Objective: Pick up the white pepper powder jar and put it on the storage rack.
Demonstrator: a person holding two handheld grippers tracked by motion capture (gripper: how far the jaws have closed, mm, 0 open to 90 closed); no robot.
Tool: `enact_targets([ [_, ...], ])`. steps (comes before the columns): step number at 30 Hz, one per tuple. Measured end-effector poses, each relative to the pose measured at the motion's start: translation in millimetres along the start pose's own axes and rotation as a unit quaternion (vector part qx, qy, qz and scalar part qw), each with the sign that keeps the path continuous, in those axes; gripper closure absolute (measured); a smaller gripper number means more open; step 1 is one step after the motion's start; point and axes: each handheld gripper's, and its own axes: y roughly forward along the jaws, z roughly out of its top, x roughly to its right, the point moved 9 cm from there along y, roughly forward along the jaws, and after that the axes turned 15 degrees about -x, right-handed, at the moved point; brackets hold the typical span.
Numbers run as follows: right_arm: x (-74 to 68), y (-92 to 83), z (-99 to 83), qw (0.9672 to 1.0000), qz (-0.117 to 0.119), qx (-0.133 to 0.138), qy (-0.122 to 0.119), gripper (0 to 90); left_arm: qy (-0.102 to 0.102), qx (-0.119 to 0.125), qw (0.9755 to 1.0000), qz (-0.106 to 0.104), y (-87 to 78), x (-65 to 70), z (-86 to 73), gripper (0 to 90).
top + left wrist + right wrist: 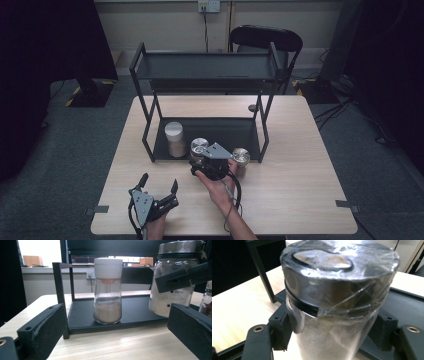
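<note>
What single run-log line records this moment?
right gripper: shut on metal-lidded jar at rack's lower shelf | left gripper: open, over table | white-capped shaker: upright on shelf

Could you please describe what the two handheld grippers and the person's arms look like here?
Both grippers are black with two blocky jaws. The left gripper and the right gripper each carry a grey three-cornered plate on top. A black cable trails from each. Screw holes dot the jaw mounts. The forearms are bare, with no sleeves in sight.

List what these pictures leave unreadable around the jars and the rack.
- Metal-lidded jar: base cut off by the right gripper view's bottom edge.
- Its label print: too small in the left gripper view.
- Third jar: cropped at the left gripper view's right edge.
- Rack: top shelf surface too dark in the high view.
</note>
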Motion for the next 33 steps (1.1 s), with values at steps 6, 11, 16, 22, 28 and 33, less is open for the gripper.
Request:
enact_targets([
  [6, 1.3, 0.6, 7.1, 1.0000, -0.004, 0.002, 0.000, 30.9, 0.001, 0.001, 1.0000, 0.000, -0.2, 0.1, -0.1, 1.4],
  [11, 2.7, 2.7, 14.3, 1.0000, -0.007, 0.002, 0.003, 30.9, -0.003, 0.002, 1.0000, -0.001, -0.4, -0.5, -0.3, 1.4],
  [16, 4.1, 4.8, 19.9, 0.9999, -0.009, 0.002, 0.005, 30.9, -0.002, 0.002, 1.0000, -0.001, -0.4, -0.4, -0.4, 1.4],
  [22, 5.4, 8.6, 24.7, 0.9999, -0.013, -0.001, 0.009, 30.9, 0.002, 0.000, 1.0000, 0.000, -0.2, 0.7, -0.1, 1.5],
  [28, 7.5, 16.0, 28.4, 0.9997, -0.016, -0.007, 0.015, 30.9, 0.002, 0.000, 1.0000, -0.001, -0.3, 0.9, -0.1, 1.4],
  [33, 11.6, 22.5, 30.2, 0.9997, -0.012, -0.012, 0.020, 30.9, 0.000, -0.002, 1.0000, 0.003, 0.1, 1.0, 0.4, 1.4],
])
